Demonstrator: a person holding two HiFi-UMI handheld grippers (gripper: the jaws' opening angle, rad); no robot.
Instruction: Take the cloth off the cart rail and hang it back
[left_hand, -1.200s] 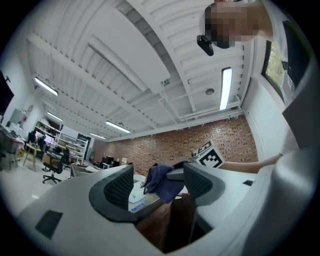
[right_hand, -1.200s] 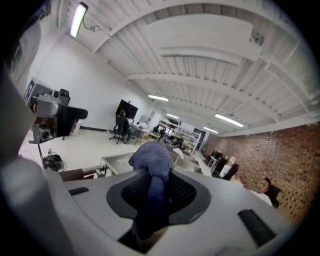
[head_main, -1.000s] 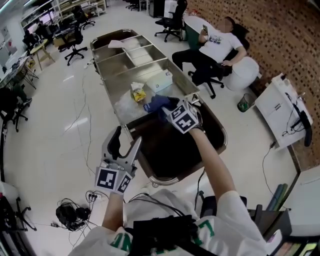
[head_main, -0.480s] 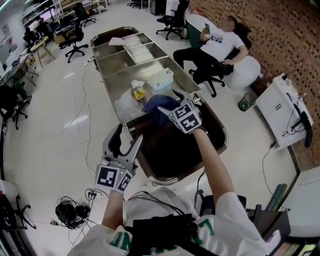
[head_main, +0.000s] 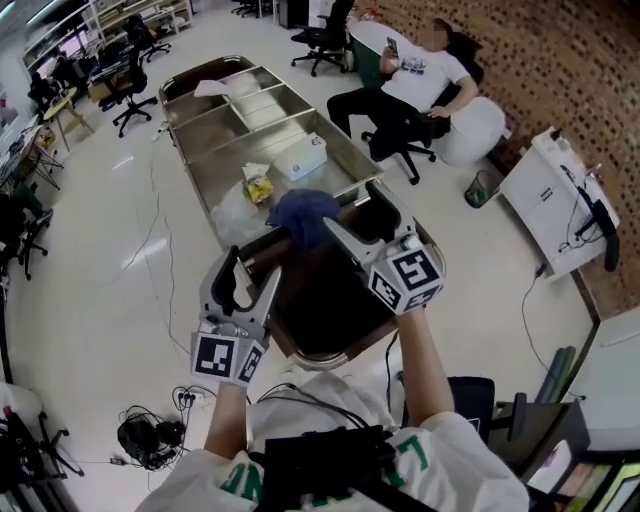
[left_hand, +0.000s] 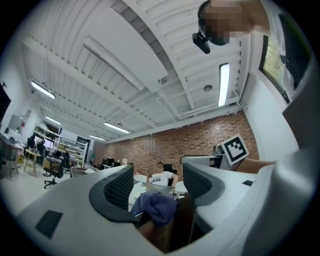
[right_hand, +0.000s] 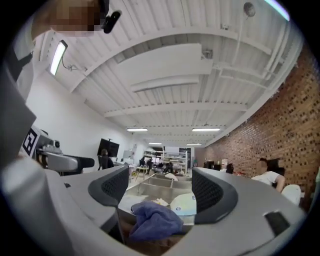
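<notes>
Backing the right gripper (head_main: 350, 206) straight away from the cloth (head_main: 303, 212) looks like the step in hand. Its fingers stand wide apart with nothing pressed between them, and the cloth lies just beyond their tips, low and centred in the gap. To do it well, I would keep the fingers spread and lift clear before turning, so no pad snags a fold and drags the cloth off the cart rail (head_main: 258, 246). The left gripper (head_main: 253, 268) is spread too and empty, with the cloth farther ahead of its tips. The cloth is dark blue, soft and crumpled — bunched into a rounded heap over the rail rather than spread flat, one fold drooping toward the fingers. It would probably slide off easily if caught.
</notes>
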